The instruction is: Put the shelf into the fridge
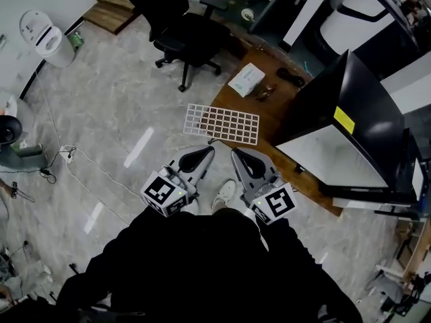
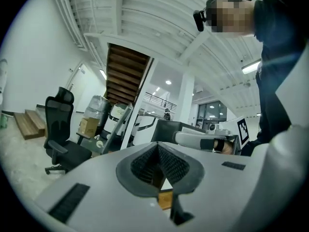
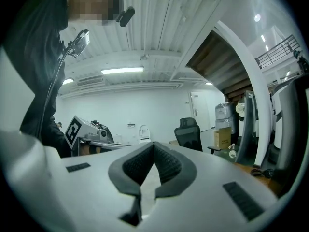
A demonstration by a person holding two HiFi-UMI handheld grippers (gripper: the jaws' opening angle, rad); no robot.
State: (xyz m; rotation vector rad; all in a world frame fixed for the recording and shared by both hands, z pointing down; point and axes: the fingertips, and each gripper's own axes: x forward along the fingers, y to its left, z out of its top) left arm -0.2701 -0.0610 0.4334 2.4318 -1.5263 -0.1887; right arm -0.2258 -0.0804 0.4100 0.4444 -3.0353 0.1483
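In the head view a white wire shelf point(image 1: 222, 123) lies flat at the near left corner of a wooden table point(image 1: 273, 110) and overhangs its edge. The black fridge point(image 1: 360, 106) stands on that table to the right, its pale inside point(image 1: 330, 155) facing me. My left gripper point(image 1: 210, 149) and right gripper point(image 1: 234, 153) are side by side just short of the shelf, both shut and empty. In the left gripper view the jaws point(image 2: 158, 153) meet with nothing between them, and the same holds in the right gripper view point(image 3: 153, 153).
A black office chair point(image 1: 185, 29) stands on the marble floor beyond the table. A white box point(image 1: 246, 79) and a small black item point(image 1: 291, 77) lie on the table behind the shelf. Cables point(image 1: 74, 159) trail on the floor at left. My shoe point(image 1: 224, 194) is below the grippers.
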